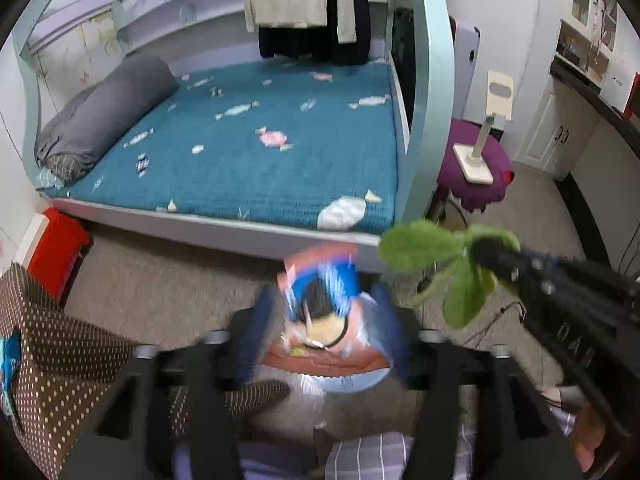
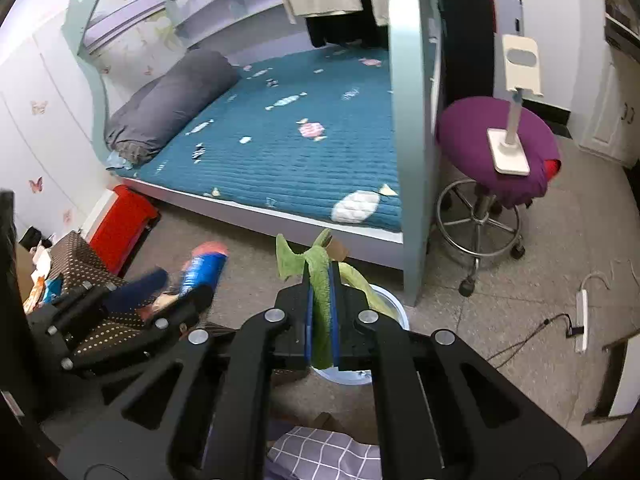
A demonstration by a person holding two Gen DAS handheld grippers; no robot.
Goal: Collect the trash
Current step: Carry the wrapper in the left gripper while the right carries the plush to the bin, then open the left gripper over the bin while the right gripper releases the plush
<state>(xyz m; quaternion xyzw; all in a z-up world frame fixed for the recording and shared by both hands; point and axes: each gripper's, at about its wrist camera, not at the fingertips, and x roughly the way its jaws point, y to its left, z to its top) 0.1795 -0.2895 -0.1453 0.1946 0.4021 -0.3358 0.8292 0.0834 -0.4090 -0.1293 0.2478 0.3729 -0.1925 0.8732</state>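
A blurred snack bag, red and blue, sits between the wide-spread fingers of my left gripper; the pads do not look pressed on it. Just under it shows the rim of a white bin. My right gripper is shut on a limp green cloth scrap, right above the same white bin. In the left wrist view the right gripper comes in from the right with the green scrap dangling. The right wrist view shows the left gripper and the snack bag at lower left.
A brown dotted box holding scraps stands at the left, a red crate behind it. The blue bed fills the back. A purple stool bearing a white stand is at the right. A power strip and cable lie on the floor.
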